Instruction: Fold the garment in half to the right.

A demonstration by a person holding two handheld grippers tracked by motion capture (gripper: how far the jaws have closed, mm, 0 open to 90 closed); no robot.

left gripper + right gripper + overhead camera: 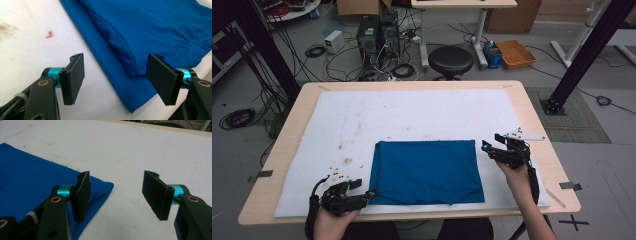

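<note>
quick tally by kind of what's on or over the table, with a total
blue cloth: 1
white mat: 1
grippers: 2, left gripper and right gripper, fingers apart on both
total: 4

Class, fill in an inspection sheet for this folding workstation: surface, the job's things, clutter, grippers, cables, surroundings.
Surface: white mat covering a wooden table; brownish stains and a small red mark on the mat.
Job's things: folded blue garment lying flat at the near middle of the mat.
Clutter: nothing seen on the mat besides the garment; tape pieces on the table edges.
Grippers: left gripper open, jaws either side of the garment's near-left corner, not pressing it; right gripper open at the garment's far-right corner.
Cables: tangled on the floor behind the table.
Surroundings: black stool, computer towers, orange tray, cardboard boxes.
</note>
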